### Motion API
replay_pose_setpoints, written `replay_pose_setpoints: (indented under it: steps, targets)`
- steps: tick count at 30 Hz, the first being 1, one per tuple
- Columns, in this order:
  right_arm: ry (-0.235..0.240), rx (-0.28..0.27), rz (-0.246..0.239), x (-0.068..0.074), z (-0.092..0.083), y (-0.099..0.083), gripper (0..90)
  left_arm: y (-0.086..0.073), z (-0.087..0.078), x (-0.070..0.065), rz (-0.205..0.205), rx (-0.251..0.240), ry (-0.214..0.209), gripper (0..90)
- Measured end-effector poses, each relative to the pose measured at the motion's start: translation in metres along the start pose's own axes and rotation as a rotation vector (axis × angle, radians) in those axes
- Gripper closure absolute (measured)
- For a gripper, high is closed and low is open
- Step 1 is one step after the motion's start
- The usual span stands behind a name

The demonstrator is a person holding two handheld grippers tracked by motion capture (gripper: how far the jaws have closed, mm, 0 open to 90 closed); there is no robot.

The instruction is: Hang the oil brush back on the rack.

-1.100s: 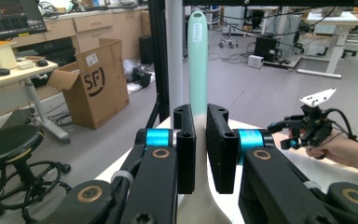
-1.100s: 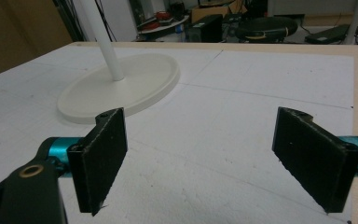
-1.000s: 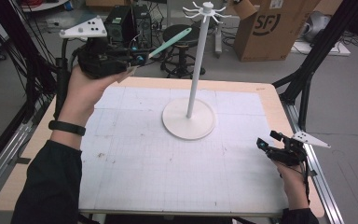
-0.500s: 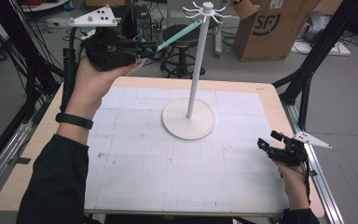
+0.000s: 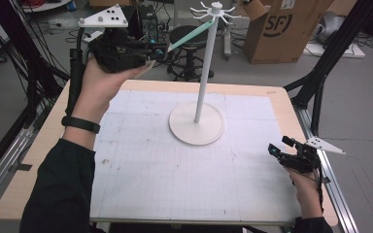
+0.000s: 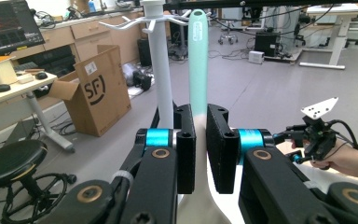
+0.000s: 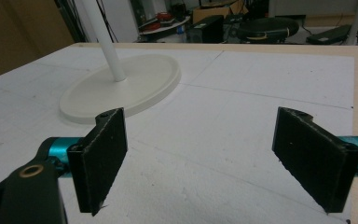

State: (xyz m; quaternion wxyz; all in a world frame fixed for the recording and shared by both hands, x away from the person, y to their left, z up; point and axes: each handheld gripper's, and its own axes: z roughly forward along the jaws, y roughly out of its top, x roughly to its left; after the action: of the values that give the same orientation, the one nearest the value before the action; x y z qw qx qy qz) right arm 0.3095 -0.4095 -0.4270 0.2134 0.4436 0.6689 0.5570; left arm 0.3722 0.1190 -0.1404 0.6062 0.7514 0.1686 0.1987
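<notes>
2 grippers are working here, and I am holding 1 in each hand. My left gripper [image 5: 150, 51] is squeezing tight on a long mint-green plastic utensil with a pale wide end [image 6: 198, 70], and I am lifting it high in the air. Its thin handle tip is pointing at the hooks on top of the tall white metal hanging stand with a round flat base [image 5: 203, 92]. In the left gripper view the tip is sitting just beside the stand's pole, near the curved hooks.

My right gripper [image 5: 284, 155] is resting low near the right edge of the white gridded foam mat [image 5: 175, 184], with its jaws spread wide and nothing between them.

I am guessing the job is to hang the utensil on a hook. The picking up looks done. The hanging is not done yet, because the utensil is not on any hook.

Compared with 1 second ago, my left hand is higher and the handle tip is closer to the hooks. My right gripper is in the same spot.
</notes>
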Motion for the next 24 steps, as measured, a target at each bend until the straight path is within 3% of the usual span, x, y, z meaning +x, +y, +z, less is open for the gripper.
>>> replay_pose_setpoints:
  steps: [20, 24]
  targets:
    - [-0.001, -0.004, 0.002, -0.0002, -0.0007, 0.0003, 17.4, 0.0026, 0.009, -0.0042, 0.03, 0.033, 0.04, 82.4]
    - [0.001, -0.005, 0.008, -0.0003, -0.0013, 0.0003, 17.4, 0.0038, 0.0055, -0.0048, 0.038, 0.014, 0.043, 82.4]
